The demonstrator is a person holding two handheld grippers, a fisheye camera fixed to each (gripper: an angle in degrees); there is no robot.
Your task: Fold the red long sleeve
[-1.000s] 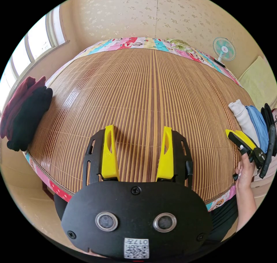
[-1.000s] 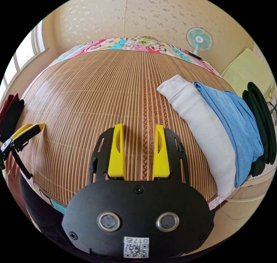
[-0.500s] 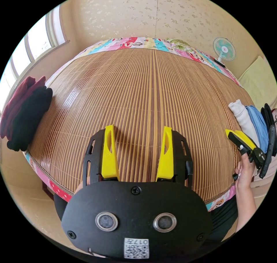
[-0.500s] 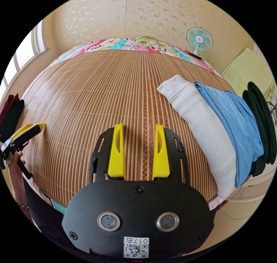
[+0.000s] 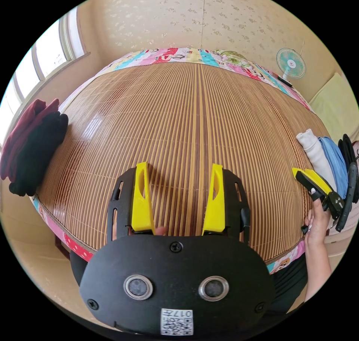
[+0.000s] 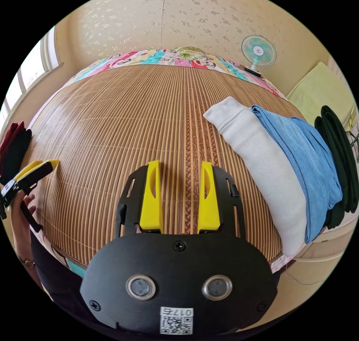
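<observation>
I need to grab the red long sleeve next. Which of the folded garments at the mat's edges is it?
The dark red garment, lying against a black garment at the bamboo mat's window side. The opposite pile holds white, blue and black pieces.

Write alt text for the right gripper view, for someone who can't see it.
Open yellow tongs hover, empty, above a bamboo mat on a bed. Folded white, blue and black clothes are stacked at one edge; a dark red garment lies at the opposite edge.
</observation>
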